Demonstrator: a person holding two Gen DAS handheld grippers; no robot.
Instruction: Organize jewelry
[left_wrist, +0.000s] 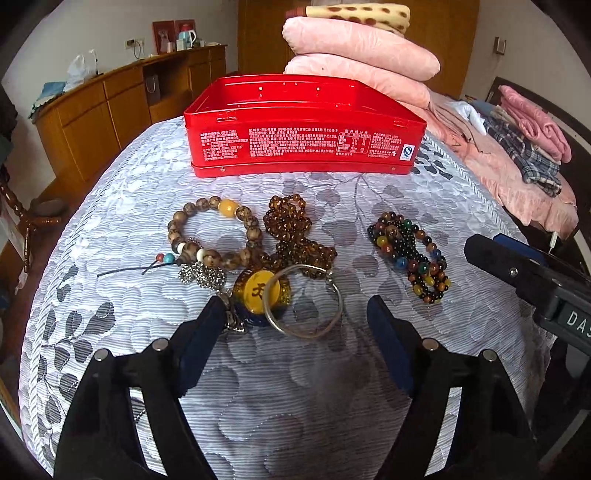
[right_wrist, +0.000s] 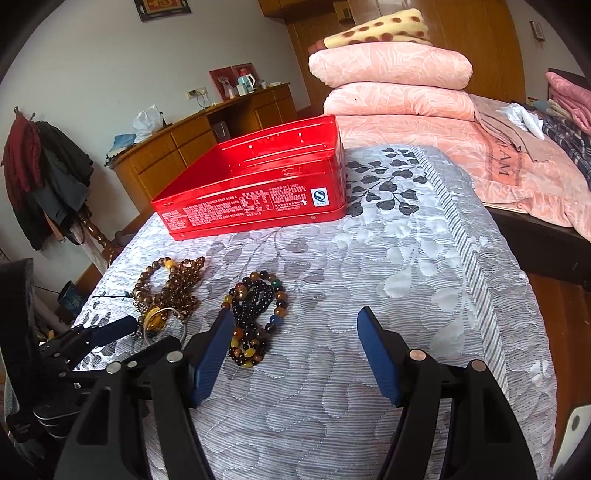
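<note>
1. A home bedroom is shown: a bed covered by a grey-and-white quilted leaf-pattern bedspread (right_wrist: 388, 258) fills both views.
2. Folded pink plush quilts (right_wrist: 391, 85) and a yellow brown-spotted blanket (right_wrist: 388, 29) are stacked on it.
3. A long wooden sideboard with drawers (left_wrist: 110, 107) is set against the wall.
4. Dark and red clothes on a wooden coat stand (right_wrist: 48, 177) are seen beside the bed.

Black hand-held gripper (left_wrist: 295, 314) frames, blue pads (left_wrist: 201, 350), silver round screws.
</note>
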